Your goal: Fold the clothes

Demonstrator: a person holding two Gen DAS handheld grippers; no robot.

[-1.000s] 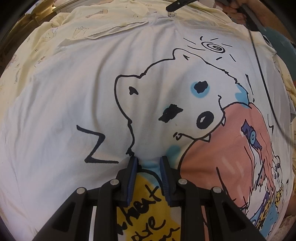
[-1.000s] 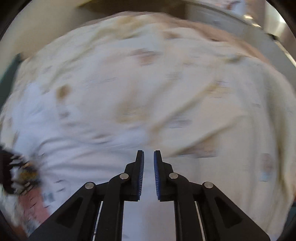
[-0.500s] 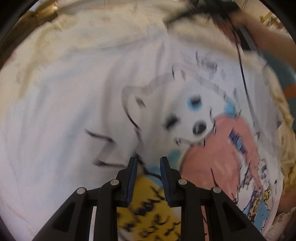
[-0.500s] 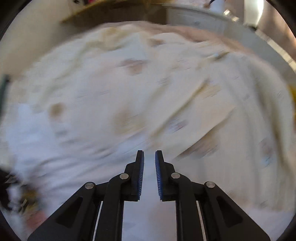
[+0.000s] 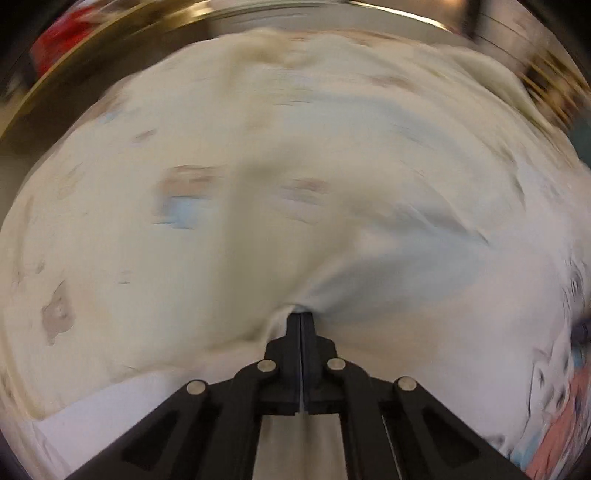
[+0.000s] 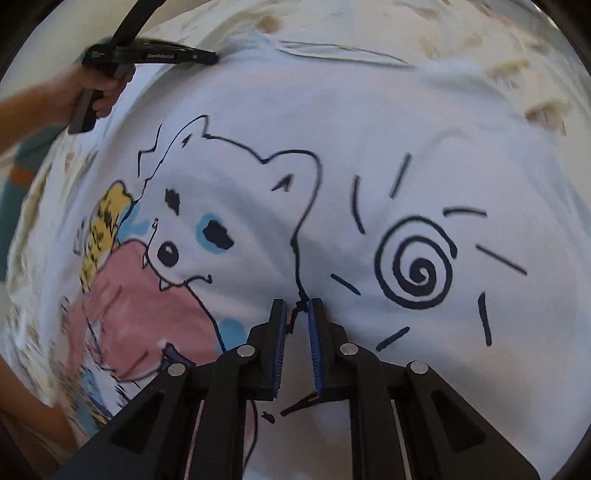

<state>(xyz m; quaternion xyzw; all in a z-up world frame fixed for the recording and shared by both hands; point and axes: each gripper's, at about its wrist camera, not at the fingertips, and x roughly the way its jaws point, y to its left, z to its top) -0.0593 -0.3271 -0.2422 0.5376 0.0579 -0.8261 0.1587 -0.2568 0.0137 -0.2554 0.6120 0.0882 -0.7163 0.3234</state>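
The left gripper (image 5: 301,317) is pressed together, apparently pinching soft white T-shirt (image 6: 369,129) cloth; blur hides the edge. The right gripper (image 6: 296,306) rests slightly spread on the smooth printed front, cream sheet (image 6: 480,33) beyond.

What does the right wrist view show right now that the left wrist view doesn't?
Only the right wrist view: the bear print and spiral on the white T-shirt, the open right gripper over it, and the left gripper's side held in a hand at the shirt's far edge.

Only the left wrist view: the left gripper closed on a bunched fold of white cloth, and the blurred cream patterned sheet.

Both: the shirt lying on that sheet.
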